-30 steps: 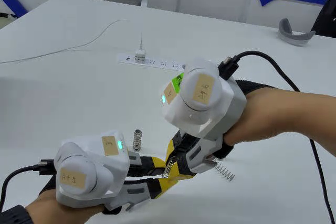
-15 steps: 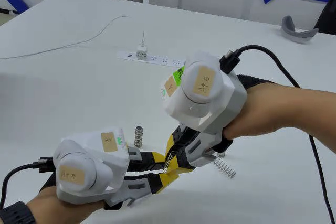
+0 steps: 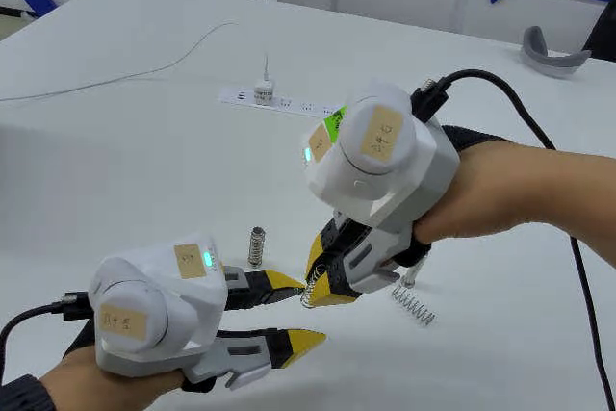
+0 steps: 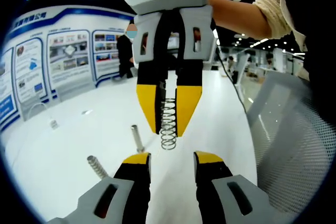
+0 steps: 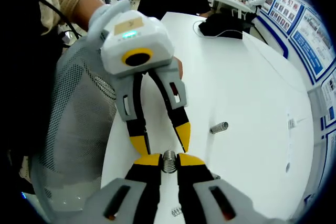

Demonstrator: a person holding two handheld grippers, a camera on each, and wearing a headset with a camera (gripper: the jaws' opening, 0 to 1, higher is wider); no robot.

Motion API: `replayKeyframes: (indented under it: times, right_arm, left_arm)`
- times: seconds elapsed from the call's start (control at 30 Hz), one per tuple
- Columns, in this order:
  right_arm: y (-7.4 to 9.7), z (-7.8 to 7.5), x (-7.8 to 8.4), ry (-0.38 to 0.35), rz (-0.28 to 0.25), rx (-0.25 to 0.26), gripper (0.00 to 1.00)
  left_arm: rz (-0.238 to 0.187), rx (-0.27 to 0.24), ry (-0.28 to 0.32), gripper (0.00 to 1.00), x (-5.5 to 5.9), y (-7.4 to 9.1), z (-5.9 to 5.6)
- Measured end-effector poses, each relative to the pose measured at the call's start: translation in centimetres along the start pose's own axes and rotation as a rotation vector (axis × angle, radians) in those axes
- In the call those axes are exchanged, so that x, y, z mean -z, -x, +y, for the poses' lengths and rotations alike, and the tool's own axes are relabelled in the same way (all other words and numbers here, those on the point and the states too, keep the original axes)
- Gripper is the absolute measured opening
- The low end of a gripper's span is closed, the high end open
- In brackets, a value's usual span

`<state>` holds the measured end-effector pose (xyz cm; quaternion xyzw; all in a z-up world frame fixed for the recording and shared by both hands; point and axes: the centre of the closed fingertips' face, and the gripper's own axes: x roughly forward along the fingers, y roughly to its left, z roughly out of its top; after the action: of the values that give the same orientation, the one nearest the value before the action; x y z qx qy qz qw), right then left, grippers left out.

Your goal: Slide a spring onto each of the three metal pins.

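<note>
The right gripper (image 3: 325, 288), at the centre of the head view, clamped 1 spring (image 4: 168, 129) and faced the left gripper (image 3: 298, 311), its jaws apart and empty, with a power strip (image 3: 279, 100) in the upper half on the white table (image 3: 115, 170). The left gripper view showed a bare pin (image 4: 137, 137) at lower left near a spring-covered pin (image 4: 96, 165); the head view showed a loose spring (image 3: 412, 306) right of centre.

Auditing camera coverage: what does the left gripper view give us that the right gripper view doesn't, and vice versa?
Left gripper view adds a clear bare upright pin and the held spring side-on, poking past the fingers of the right gripper. Right gripper view adds a loose spring lying on the table near its bottom edge, and the held spring end-on. Both: right gripper shut on that spring, left gripper open.
</note>
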<state>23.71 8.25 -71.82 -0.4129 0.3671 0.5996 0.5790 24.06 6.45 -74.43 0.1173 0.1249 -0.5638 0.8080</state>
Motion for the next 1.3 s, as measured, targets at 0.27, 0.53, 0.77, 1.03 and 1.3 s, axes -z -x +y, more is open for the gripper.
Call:
replayKeyframes:
  times: [0.27, 0.53, 0.77, 1.03, 1.3]
  right_arm:
    - [1.1, -1.0, 0.4, -0.021, -0.005, 0.029, 0.12]
    - [1.7, -1.9, 1.0, -0.034, 0.004, 0.047, 0.12]
    - [2.3, -3.1, 1.2, -0.048, 0.000, 0.070, 0.12]
    - [2.9, -4.8, 2.1, -0.066, 0.016, 0.089, 0.12]
    - [3.1, -5.9, 3.1, -0.082, 0.049, 0.097, 0.12]
  left_arm:
    - [0.012, -0.028, 0.025, 0.42, 0.9, 1.0, 0.5]
    - [0.021, -0.062, 0.051, 0.49, 1.8, 1.9, 1.1]
    - [0.026, -0.106, 0.070, 0.55, 2.4, 2.6, 2.4]
    - [0.024, -0.145, 0.085, 0.60, 2.7, 3.0, 3.5]
    - [0.024, -0.163, 0.092, 0.62, 3.0, 3.2, 4.0]
